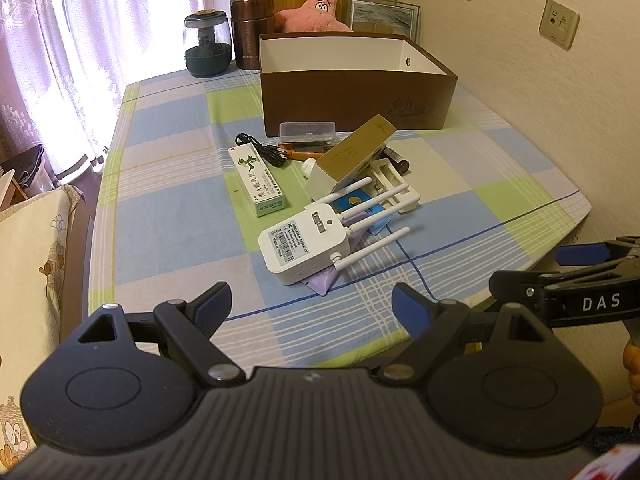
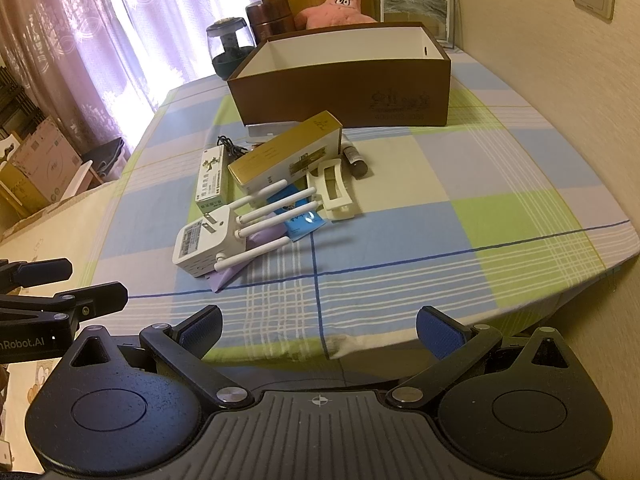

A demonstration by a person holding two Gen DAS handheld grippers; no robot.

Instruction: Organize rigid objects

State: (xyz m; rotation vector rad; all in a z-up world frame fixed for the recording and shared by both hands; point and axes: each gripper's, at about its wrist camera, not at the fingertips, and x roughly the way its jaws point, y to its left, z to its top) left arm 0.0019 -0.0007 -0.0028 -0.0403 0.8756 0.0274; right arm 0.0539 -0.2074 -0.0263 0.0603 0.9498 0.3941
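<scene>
A pile of small objects lies mid-table in front of an open brown box. Nearest is a white router with several antennas on purple and blue packets. Behind it lie a gold carton, a green-and-white tube box, a cream plastic holder, a black cable and a dark cylinder. My left gripper and right gripper are both open and empty, at the table's near edge.
A checked tablecloth covers the table. At the back stand a glass jar, a brown flask, a pink starfish plush and a framed picture. A wall is on the right, curtains on the left.
</scene>
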